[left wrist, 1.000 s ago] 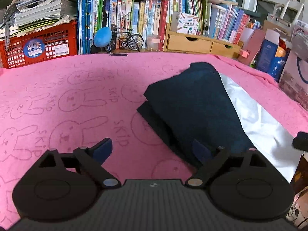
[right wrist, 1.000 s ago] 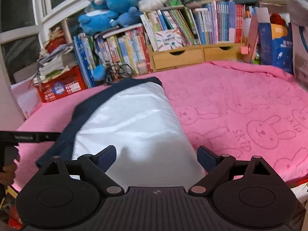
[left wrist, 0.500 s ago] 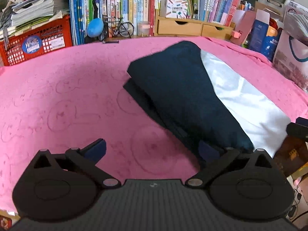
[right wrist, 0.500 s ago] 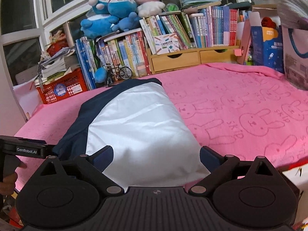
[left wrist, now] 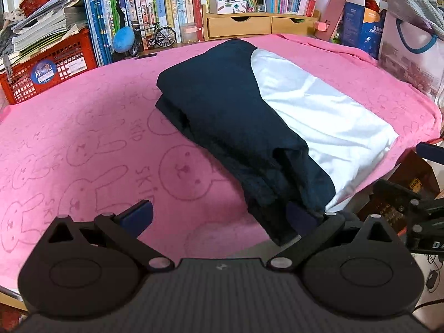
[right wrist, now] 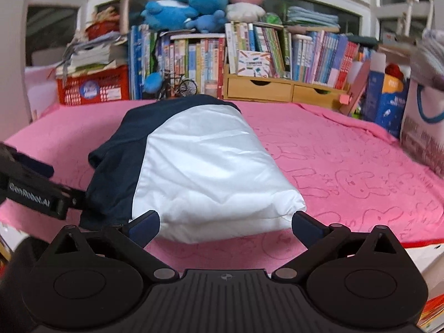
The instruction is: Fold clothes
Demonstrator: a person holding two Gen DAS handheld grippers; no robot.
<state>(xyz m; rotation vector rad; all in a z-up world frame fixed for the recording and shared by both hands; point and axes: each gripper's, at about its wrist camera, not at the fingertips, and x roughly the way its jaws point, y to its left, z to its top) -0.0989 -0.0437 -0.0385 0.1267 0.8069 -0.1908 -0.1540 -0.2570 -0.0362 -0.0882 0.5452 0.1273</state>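
A navy and white garment (left wrist: 266, 116) lies folded into a long bundle on the pink bunny-print cloth (left wrist: 83, 138); it also shows in the right wrist view (right wrist: 199, 163). My left gripper (left wrist: 219, 216) is open and empty, held back above the near table edge, its right finger beside the garment's navy near corner. My right gripper (right wrist: 224, 226) is open and empty, just short of the white near end. The left gripper shows at the left edge of the right wrist view (right wrist: 30, 191).
Books (left wrist: 155, 8), a red crate (left wrist: 47, 66), a toy bicycle (left wrist: 155, 36) and wooden drawers (left wrist: 238, 25) line the far edge. Boxes and a paper bag (left wrist: 410, 44) stand at the right. Plush toys (right wrist: 194, 2) sit on top of the books.
Both grippers have pulled back toward the near table edge and lifted, so more of the garment and table shows. The garment has not moved. Both stay open.
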